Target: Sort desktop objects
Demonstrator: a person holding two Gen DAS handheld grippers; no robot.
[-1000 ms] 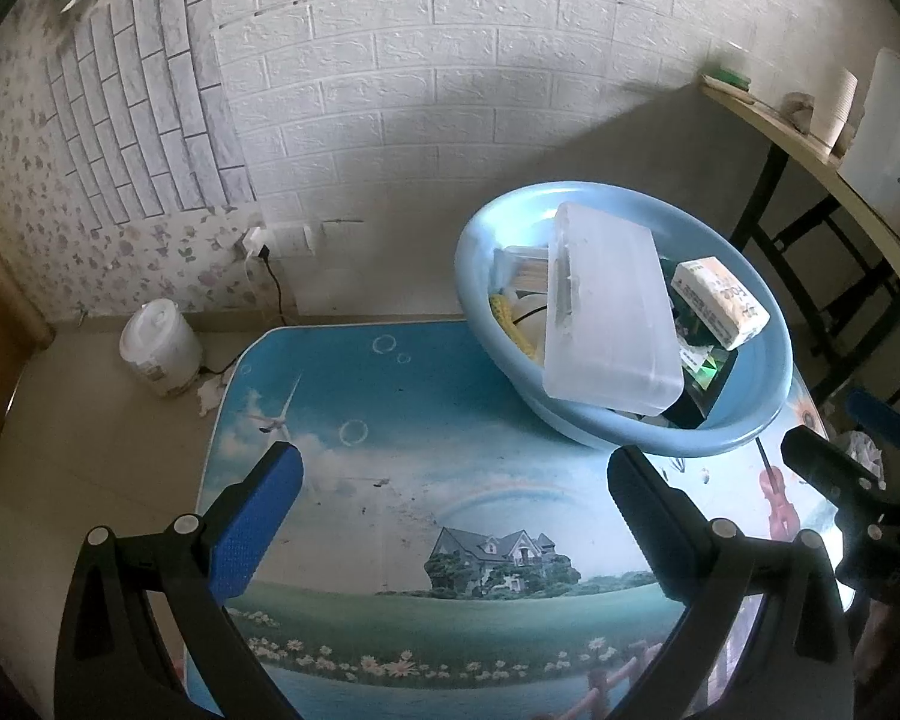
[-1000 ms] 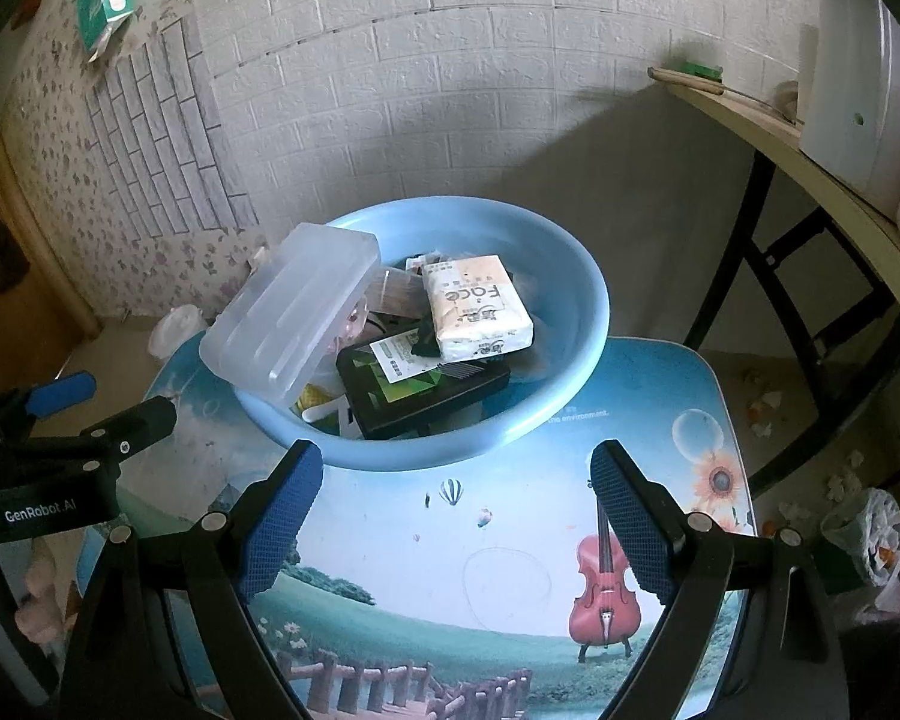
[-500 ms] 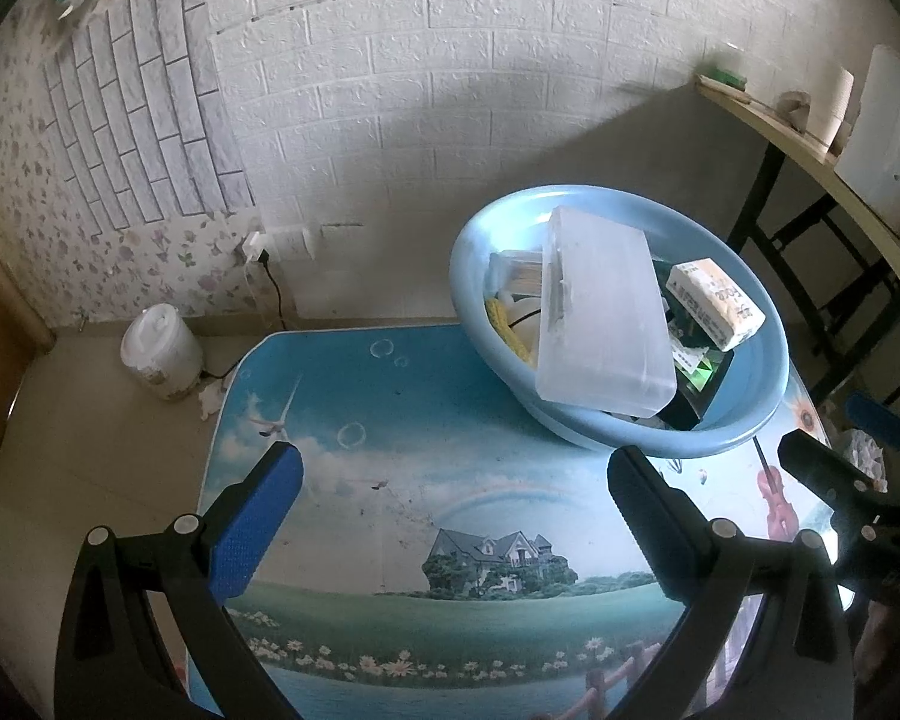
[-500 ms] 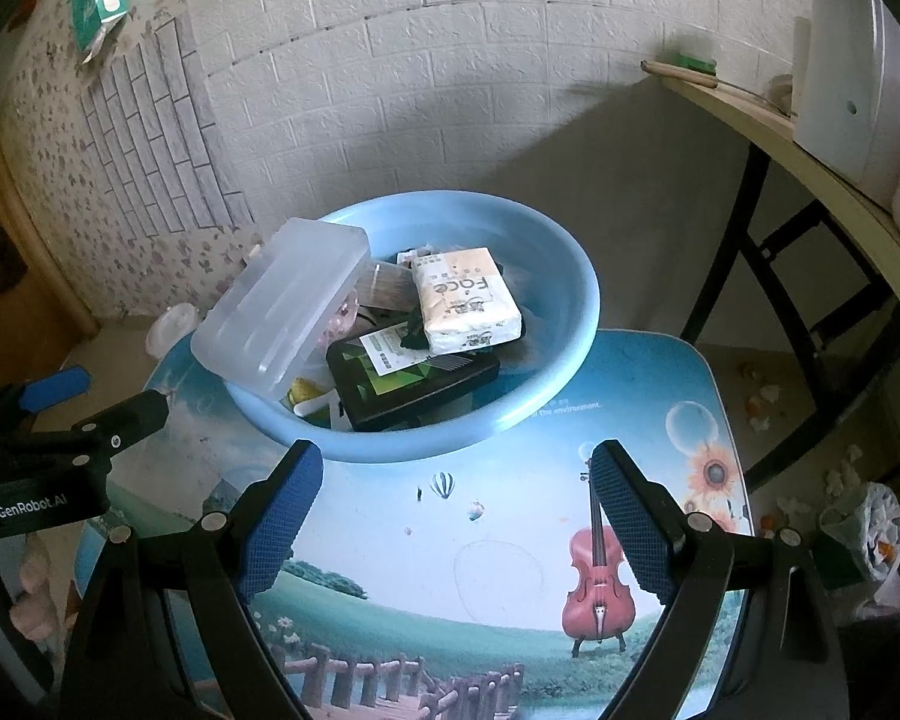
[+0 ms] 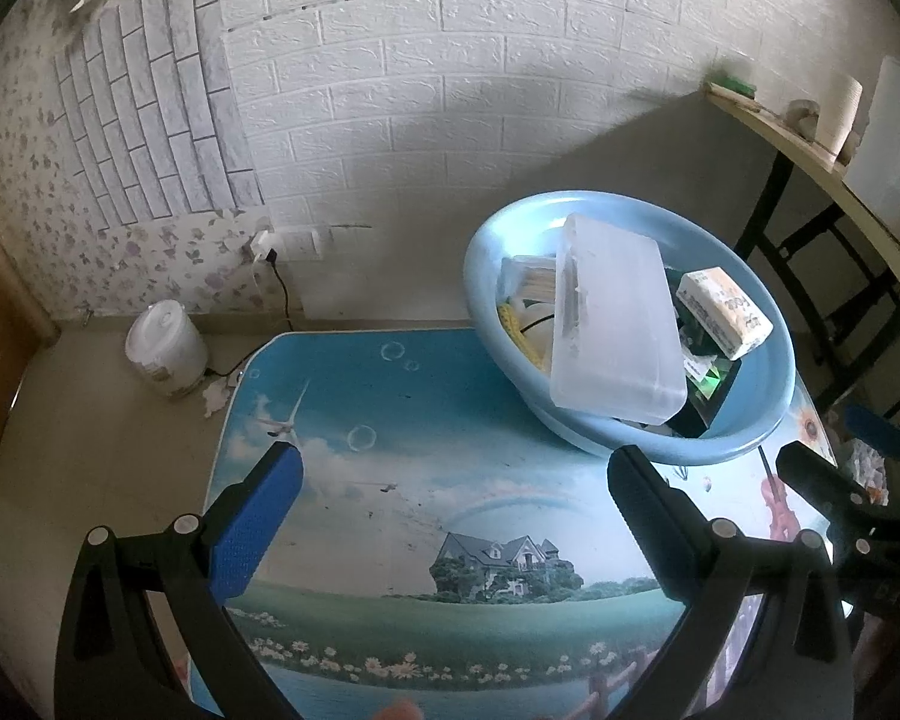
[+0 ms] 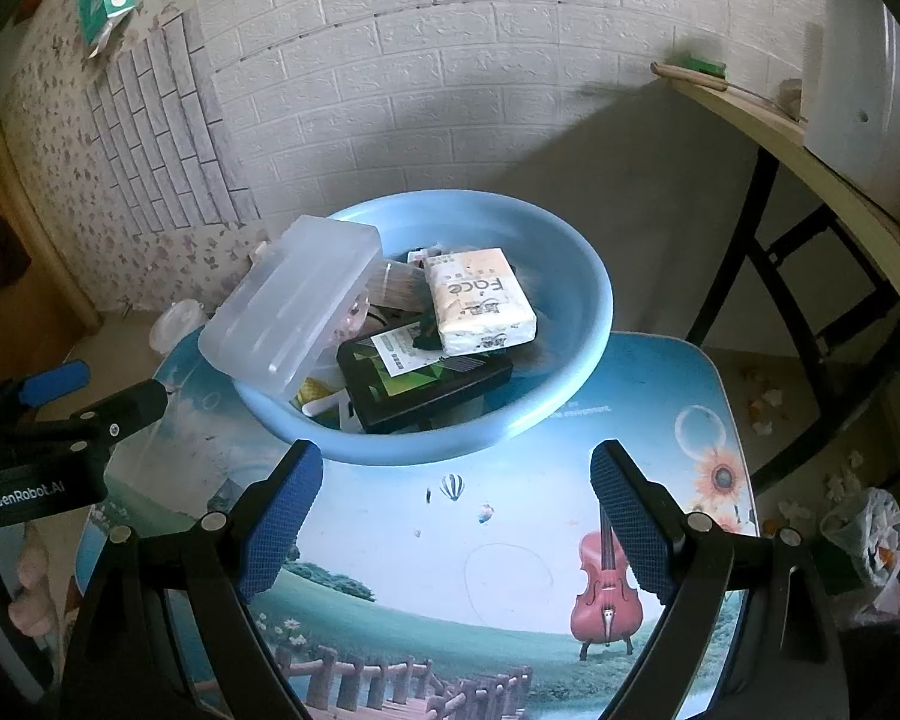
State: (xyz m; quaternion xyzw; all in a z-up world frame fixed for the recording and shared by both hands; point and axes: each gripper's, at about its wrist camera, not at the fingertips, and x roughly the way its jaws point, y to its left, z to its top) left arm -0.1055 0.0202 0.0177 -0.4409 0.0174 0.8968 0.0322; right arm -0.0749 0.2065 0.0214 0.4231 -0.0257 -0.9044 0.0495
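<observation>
Both grippers hang over the picture-printed table (image 6: 510, 540) with their jaws spread wide and nothing between them. Beyond the right gripper (image 6: 456, 510), just past its fingertips, sits the blue basin (image 6: 570, 276), heaped with a clear plastic box (image 6: 294, 306), a tissue pack (image 6: 480, 300) and a black box (image 6: 420, 384). From the left gripper (image 5: 450, 498) the basin lies ahead, off its right finger.

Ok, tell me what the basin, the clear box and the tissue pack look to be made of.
Basin: probably moulded plastic, pale blue, smooth with a soft sheen along the rim.
Clear box: frosted translucent plastic, likely rigid; contents show dimly through it.
Tissue pack: soft printed wrapper, probably thin plastic film, slightly crinkled at the edges.
</observation>
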